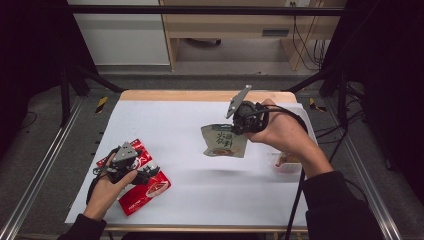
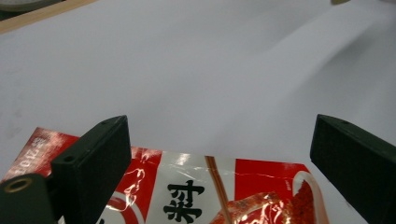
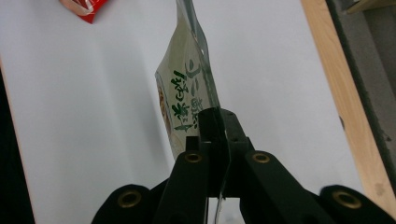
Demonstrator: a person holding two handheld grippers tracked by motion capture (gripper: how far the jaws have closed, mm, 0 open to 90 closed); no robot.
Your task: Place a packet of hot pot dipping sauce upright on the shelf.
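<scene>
At the left, the left gripper (image 1: 131, 167) hovers with jaws wide over the red packet (image 2: 196, 196) lying flat on the tabletop (image 1: 190, 200); to the right, the right gripper (image 1: 239, 125) pinches the green packet (image 1: 224, 141) aloft. Judged step: picking up the red one; next, lower and close.

— How many sauce packets are there?

— Two. One red packet (image 1: 145, 182) lying under the left gripper (image 1: 147, 175), between its spread jaws, and one pale green packet (image 1: 224, 141) pinched in the right gripper (image 1: 239, 128).

— Grippers?

— Two, one per hand.

— Anything else?

— One small container (image 1: 287, 162) with a red edge, just below the right hand (image 1: 280, 132), partly hidden. One white sheet (image 1: 190, 190) on one table (image 1: 200, 95).
</scene>
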